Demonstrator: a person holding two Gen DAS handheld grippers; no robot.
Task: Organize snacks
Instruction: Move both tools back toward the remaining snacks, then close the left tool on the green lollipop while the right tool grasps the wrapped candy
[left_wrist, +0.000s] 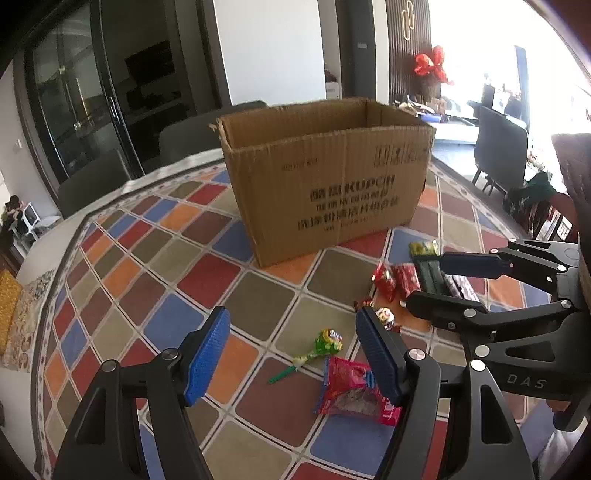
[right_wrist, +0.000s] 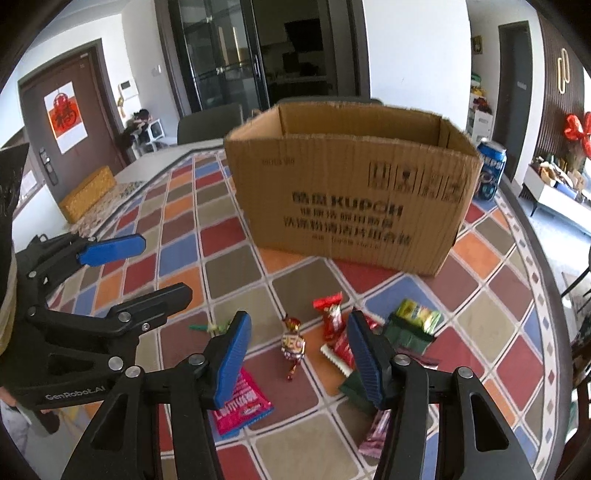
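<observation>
Loose snacks lie on the checked tablecloth (left_wrist: 147, 280) in front of an open cardboard box (left_wrist: 325, 177) (right_wrist: 351, 192). My left gripper (left_wrist: 291, 354) is open above a green lollipop (left_wrist: 327, 341) and a pink packet (left_wrist: 351, 391), touching neither. My right gripper (right_wrist: 299, 360) is open over a small gold-and-red wrapped candy (right_wrist: 293, 345); its pads do not touch the candy. Red packets (right_wrist: 332, 317) and green packets (right_wrist: 417, 317) lie just right of the candy. Each gripper shows in the other's view, the right one (left_wrist: 432, 284) and the left one (right_wrist: 155, 273).
A blue drink can (right_wrist: 489, 170) stands behind the box's right corner. Dark chairs (left_wrist: 184, 140) stand at the table's far side. The round table edge (right_wrist: 546, 280) curves close on the right. A yellow cushion (right_wrist: 88, 192) sits beyond the table on the left.
</observation>
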